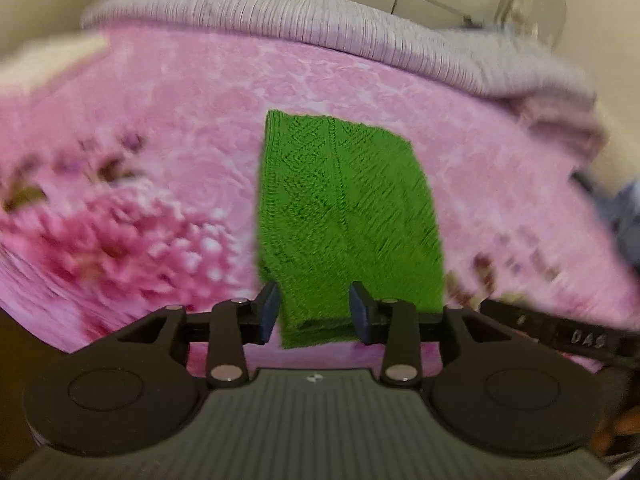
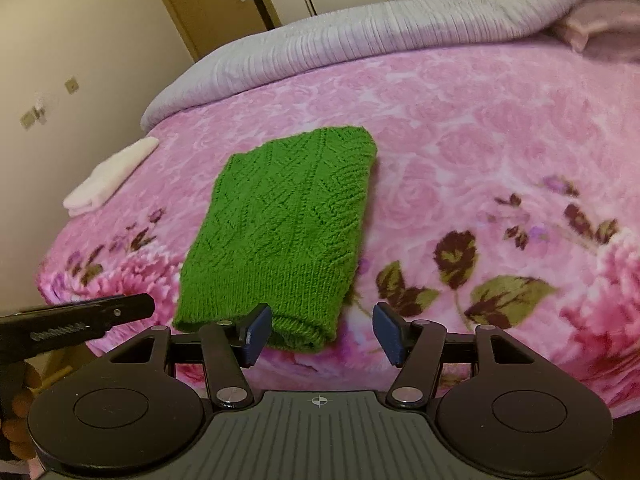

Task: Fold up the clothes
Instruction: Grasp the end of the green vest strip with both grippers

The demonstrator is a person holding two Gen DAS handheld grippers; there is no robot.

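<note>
The folded green knitted sweater [image 2: 280, 232] lies flat on the pink flowery bed [image 2: 480, 128], its long side running away from both let-go grippers, left gripper [image 1: 314, 314] and right gripper [image 2: 320, 334], at its near end.

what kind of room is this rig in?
Most likely a bedroom. The green knit lies folded on a bed with a pink floral blanket and a grey ribbed cover at its far end; a door with a lever handle stands behind.
</note>
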